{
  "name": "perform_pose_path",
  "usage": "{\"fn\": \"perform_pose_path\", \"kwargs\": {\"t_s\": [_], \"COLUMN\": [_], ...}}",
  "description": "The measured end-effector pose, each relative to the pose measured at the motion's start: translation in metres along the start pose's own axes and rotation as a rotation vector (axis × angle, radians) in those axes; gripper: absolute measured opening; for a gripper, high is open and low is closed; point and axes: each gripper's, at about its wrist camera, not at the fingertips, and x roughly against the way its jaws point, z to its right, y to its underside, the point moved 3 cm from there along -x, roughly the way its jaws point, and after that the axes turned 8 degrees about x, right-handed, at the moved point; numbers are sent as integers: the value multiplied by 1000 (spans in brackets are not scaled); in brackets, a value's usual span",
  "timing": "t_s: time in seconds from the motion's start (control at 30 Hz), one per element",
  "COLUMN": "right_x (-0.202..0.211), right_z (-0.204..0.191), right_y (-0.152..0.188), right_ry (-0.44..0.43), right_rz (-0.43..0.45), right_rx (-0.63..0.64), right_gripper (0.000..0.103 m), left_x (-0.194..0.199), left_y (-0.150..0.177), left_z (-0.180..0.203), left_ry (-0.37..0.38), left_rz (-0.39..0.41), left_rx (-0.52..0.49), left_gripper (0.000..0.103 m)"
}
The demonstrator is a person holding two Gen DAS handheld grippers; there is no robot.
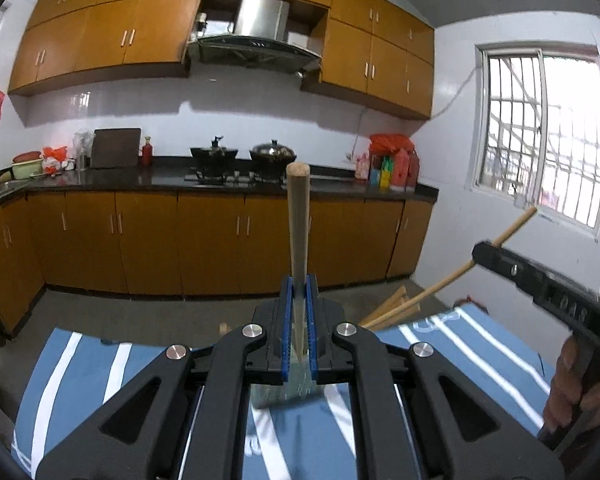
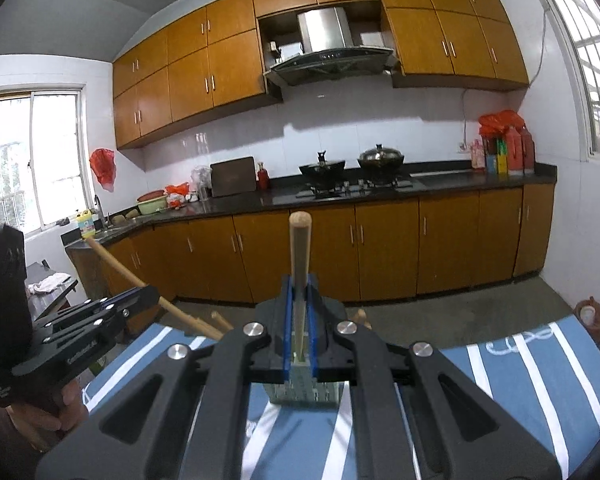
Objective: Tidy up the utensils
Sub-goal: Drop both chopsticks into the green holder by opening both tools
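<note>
Utensils in transit: I have each gripper clamped on one wooden-handled utensil, the left gripper on its round pale handle, the right gripper likewise, both above the blue striped cloth on the bench. More smooth wooden sticks lie beyond, unsorted; sorting looks barely begun.

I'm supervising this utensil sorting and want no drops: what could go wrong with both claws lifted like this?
1. Each claw, left and right, pinches a long round wooden stick low down, so it may pivot or slip.
2. More wooden sticks lie at the edge of the blue white-striped cloth and could roll off.
</note>
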Motion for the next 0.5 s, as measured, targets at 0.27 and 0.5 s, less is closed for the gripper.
{"fn": "perform_pose_path", "kwargs": {"t_s": [0.27,0.5], "right_x": [-58,-86], "right_z": [12,13], "right_y": [8,23], "right_ry": [20,11], "right_rz": [-106,-161], "right_rx": [-22,-26], "right_gripper": [8,8], "left_x": [-36,-55], "left_y": [5,19], "left_z": [1,-1], "left_ry": [-56,-85], "left_rz": [-45,-105], "left_rx": [-12,-22], "left_gripper": [7,7]}}
